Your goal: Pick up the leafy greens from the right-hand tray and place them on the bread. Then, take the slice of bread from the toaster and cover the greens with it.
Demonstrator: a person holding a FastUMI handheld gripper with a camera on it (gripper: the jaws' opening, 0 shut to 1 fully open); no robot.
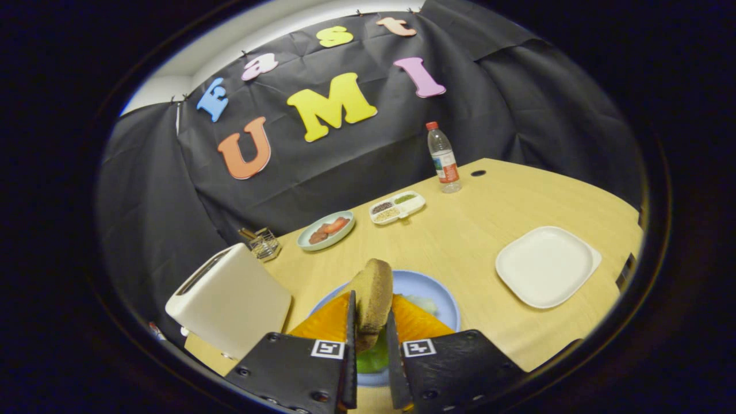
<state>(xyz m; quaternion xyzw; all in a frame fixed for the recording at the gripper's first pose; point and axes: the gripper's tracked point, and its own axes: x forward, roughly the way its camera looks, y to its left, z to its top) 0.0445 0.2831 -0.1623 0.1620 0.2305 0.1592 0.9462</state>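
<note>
My gripper (371, 325) is shut on a brown slice of bread (372, 299), held on edge between the two fingers. The slice hangs over a blue plate (428, 287) just ahead of the fingers. On that plate lie leafy greens (374, 357), seen low between the fingers, with a paler leaf (424, 303) showing further back. The bread under the greens is hidden. The white toaster (230, 299) stands left of the plate, its slot facing up and tilted away from me.
A white square tray (546, 265) sits right of the blue plate. Further back are a pale green plate (326, 230) with red slices, a divided white dish (398, 207), a water bottle (443, 158) and a small wire rack (264, 244).
</note>
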